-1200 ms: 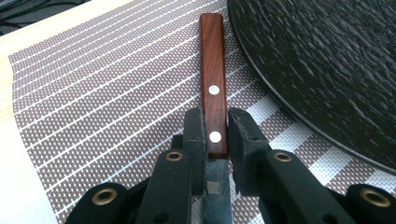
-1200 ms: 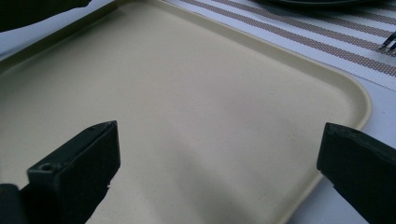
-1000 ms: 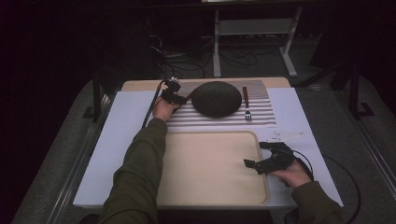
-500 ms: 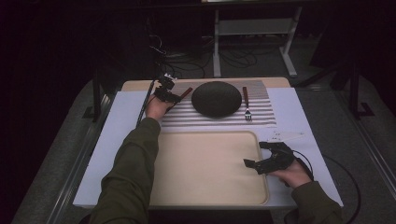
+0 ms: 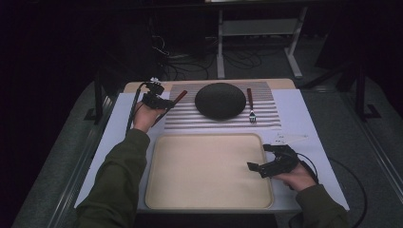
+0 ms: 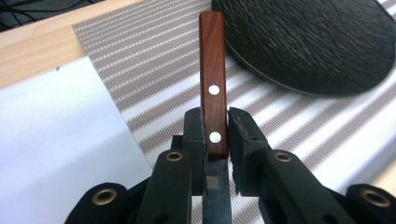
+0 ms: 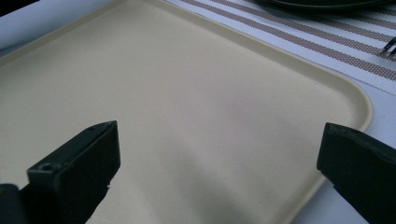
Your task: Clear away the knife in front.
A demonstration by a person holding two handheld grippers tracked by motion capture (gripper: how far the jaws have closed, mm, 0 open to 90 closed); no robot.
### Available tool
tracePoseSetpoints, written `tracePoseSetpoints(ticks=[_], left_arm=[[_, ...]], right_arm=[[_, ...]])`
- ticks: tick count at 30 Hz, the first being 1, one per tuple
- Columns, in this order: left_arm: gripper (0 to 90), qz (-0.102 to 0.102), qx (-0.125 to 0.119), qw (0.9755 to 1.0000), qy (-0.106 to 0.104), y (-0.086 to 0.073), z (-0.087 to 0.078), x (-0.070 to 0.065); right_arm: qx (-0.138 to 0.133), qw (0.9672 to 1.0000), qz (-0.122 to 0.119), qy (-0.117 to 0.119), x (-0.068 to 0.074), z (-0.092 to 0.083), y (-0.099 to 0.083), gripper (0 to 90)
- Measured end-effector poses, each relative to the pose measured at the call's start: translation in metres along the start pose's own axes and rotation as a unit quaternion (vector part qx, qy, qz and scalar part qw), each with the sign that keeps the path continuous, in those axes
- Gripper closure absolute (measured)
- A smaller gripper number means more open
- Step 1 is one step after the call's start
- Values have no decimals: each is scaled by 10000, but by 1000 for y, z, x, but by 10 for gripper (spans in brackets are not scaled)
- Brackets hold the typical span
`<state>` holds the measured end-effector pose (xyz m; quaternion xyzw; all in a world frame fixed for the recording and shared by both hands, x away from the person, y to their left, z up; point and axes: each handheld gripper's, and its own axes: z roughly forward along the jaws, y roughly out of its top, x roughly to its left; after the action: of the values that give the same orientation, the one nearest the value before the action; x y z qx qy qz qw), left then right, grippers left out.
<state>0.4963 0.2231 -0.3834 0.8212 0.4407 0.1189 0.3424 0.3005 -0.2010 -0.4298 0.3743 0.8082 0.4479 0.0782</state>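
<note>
Tabletop (image 5: 304, 114) first: we see a white surface with a pale wooden strip along its far edge, carrying everything else. Nearest the person lies a large cream plastic tray with rounded corners (image 5: 204, 190), bare inside. Beyond it, a brown-and-white striped woven placemat (image 5: 266, 118) stretches across the far part of the tabletop. A round dark textured plate (image 5: 220, 100) sits in the middle of that placemat. To the plate's right, a fork with a reddish wooden handle (image 5: 250, 105) lies on the placemat, tines toward the person.

We see the person's two forearms in olive-green sleeves (image 5: 119, 175) coming in from the near edge. The right gripper (image 5: 259, 161), black, hovers at the tray's right rim; in the right gripper view its fingers (image 7: 79, 163) are spread wide apart over the tray with nothing between them.

The left gripper (image 5: 164, 102) is raised above the left end of the placemat, beside the plate. Its fingers (image 6: 194, 135) pinch a knife with a riveted reddish-brown wooden handle (image 6: 213, 74); in the left gripper view the handle points away from the gripper toward the plate's edge, and the blade runs back between the fingers.
</note>
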Motion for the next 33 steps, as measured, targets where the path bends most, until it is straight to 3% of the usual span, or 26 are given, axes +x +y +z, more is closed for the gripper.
tracePoseSetpoints(ticks=[9,15,21,27,33], left_arm=[[781,-64,-62,9997,-211,-22,-34,-21],[781,-31,-141,9993,-333,-41,-51,-43],[780,149,-124,9987,-476,-62,-56,-62],[780,135,-130,9979,-623,-83,-56,-76],[780,-23,-100,9975,-692,-107,-52,-84]], right_arm=[[-41,10000,15,18,-1,-1,0,0],[-3,10000,-12,29,0,1,0,0],[11,10000,-26,35,1,1,0,0],[9,10000,-21,23,0,2,0,0],[12,10000,-24,22,0,1,0,0]])
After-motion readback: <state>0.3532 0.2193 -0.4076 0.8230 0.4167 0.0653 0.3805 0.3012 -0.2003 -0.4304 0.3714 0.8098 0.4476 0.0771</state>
